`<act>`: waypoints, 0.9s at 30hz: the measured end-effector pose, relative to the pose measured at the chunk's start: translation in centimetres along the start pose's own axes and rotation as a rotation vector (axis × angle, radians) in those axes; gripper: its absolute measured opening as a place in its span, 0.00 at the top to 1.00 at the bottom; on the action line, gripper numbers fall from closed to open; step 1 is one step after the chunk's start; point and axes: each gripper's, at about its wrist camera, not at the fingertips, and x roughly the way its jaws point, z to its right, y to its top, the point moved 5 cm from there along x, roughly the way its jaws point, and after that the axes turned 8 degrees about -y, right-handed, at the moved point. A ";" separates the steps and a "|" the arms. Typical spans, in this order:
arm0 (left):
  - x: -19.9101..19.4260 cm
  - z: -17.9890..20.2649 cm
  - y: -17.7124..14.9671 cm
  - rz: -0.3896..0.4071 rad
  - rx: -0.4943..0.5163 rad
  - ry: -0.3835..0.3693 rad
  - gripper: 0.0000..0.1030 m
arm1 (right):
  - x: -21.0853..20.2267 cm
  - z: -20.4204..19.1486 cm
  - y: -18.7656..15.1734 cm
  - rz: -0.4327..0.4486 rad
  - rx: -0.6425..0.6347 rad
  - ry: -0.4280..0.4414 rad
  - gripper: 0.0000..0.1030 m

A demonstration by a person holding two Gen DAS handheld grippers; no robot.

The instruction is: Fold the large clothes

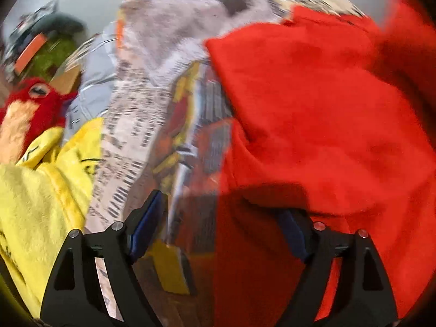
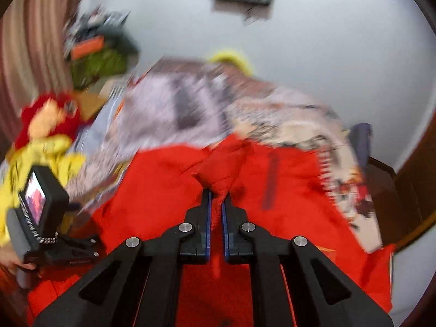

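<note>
1. Left wrist view: the left tongs (image 1: 218, 218) stand spread wide and released, gripping nothing. The red garment (image 1: 313, 109) fills the right half; its ragged left edge runs down between the two fingers, over the patterned bedspread (image 1: 130, 141). A yellow plush blanket (image 1: 41, 190) crowds the left finger, with a red stuffed toy (image 1: 30, 106) just beyond it.
2. Right wrist view: the right tongs (image 2: 215, 201) are clenched on a bunched fold of the red garment (image 2: 169, 185), which spreads across the bedspread (image 2: 272, 114). The left tongs (image 2: 54, 231) sit at the garment's left edge. Bare grey wall (image 2: 327, 41) lies beyond the bed.
</note>
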 end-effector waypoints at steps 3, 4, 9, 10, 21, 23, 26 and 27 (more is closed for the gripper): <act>-0.2 -1.9 0.8 0.038 -0.104 0.043 0.21 | -2.4 5.1 0.7 0.045 0.096 -0.046 0.95; -0.2 -2.5 0.8 0.042 -0.123 0.066 0.21 | -3.3 7.3 0.7 0.055 0.131 -0.068 0.95; -0.6 -4.6 0.6 0.065 -0.244 0.104 0.19 | -4.3 13.1 -1.9 0.018 0.246 -0.108 0.95; -0.6 -4.8 0.5 0.062 -0.262 0.095 0.18 | -4.0 13.9 -3.0 -0.006 0.257 -0.117 0.95; -1.3 -2.8 -1.7 -0.028 -0.199 0.166 0.16 | -0.4 15.2 -12.6 -0.239 0.318 -0.029 0.95; -1.8 -2.4 -2.2 -0.036 -0.177 0.176 0.16 | -0.5 16.0 -14.2 -0.270 0.329 -0.014 0.94; -3.0 -1.8 -2.8 -0.039 -0.154 0.179 0.16 | -0.4 16.1 -16.1 -0.318 0.317 0.019 0.93; -3.4 -1.5 -2.9 -0.038 -0.148 0.177 0.16 | -0.5 16.1 -16.4 -0.327 0.310 0.022 0.93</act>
